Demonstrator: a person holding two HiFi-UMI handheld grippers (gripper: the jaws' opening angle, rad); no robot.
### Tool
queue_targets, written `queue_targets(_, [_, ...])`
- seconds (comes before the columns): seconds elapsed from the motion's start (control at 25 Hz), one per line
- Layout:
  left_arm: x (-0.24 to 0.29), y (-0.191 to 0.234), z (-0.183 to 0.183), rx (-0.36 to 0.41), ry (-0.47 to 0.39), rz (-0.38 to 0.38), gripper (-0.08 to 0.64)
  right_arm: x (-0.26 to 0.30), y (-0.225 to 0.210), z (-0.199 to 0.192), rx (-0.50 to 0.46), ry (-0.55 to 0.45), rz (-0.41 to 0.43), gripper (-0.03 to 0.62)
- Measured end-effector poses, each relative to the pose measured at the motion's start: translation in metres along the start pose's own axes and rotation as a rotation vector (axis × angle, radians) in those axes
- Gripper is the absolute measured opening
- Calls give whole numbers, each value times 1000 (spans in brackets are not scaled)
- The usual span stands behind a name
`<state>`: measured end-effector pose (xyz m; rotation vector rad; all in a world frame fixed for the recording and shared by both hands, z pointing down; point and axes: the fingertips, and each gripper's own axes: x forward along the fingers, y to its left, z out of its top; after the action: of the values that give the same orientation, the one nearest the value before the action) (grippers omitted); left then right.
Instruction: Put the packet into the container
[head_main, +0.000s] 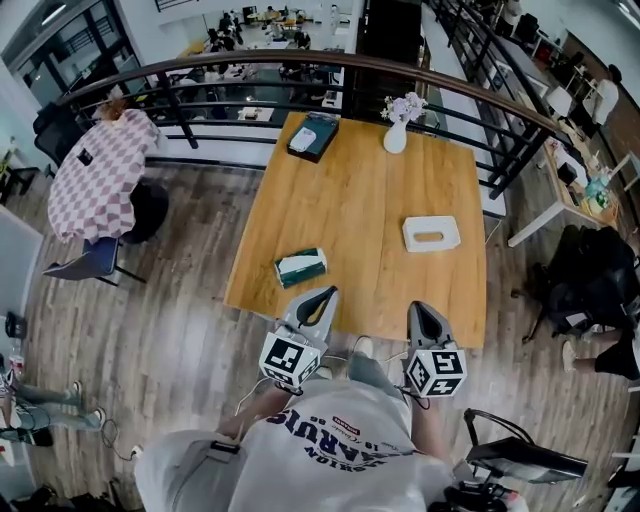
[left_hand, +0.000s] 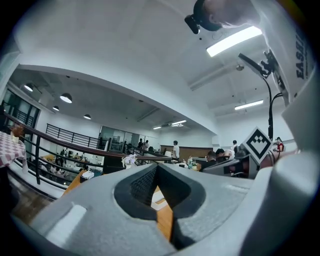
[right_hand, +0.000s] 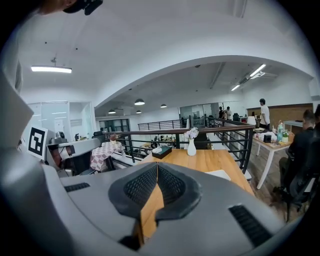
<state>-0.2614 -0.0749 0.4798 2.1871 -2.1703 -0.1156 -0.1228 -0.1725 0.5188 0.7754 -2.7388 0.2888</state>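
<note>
A green and white packet (head_main: 300, 267) lies flat near the front left of the wooden table (head_main: 360, 200). A white lidded container (head_main: 431, 233) sits to its right. A dark open box (head_main: 313, 137) with a white item in it stands at the far edge. My left gripper (head_main: 320, 297) hovers at the table's front edge, just behind the packet, shut and empty. My right gripper (head_main: 424, 311) is level with it further right, also shut with nothing in it. In the left gripper view the closed left gripper (left_hand: 156, 166) hides most of the table. The right gripper (right_hand: 157, 165) looks along the table toward the dark box (right_hand: 162, 151).
A white vase (head_main: 396, 135) with flowers stands at the far right of the table, vase (right_hand: 191, 146). A dark railing (head_main: 250, 70) curves behind the table. A chair and a table with a checked cloth (head_main: 100, 180) stand at the left. Other desks and people are on the right.
</note>
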Motion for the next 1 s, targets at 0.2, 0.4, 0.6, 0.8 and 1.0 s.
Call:
queue_targets(0.2, [37,5,8,24,4,51,3,21,-39,8,16,-5,21,9])
queue_targets(0.4, [86,-2,10,51,34,72,3,44,-76,30,10,-23,60,9])
queue_targets(0.6, [128,-10,13,46,36,110,3,66,-108,42,1,-23,108,9])
queue_targets(0.8, [161,-10,4,12,58,140,3,86,-140,54,-12,-34,122,9])
queue_targets(1.0, [173,-9,1,40,76,104,3,97,-150,53,6,-30,107,9])
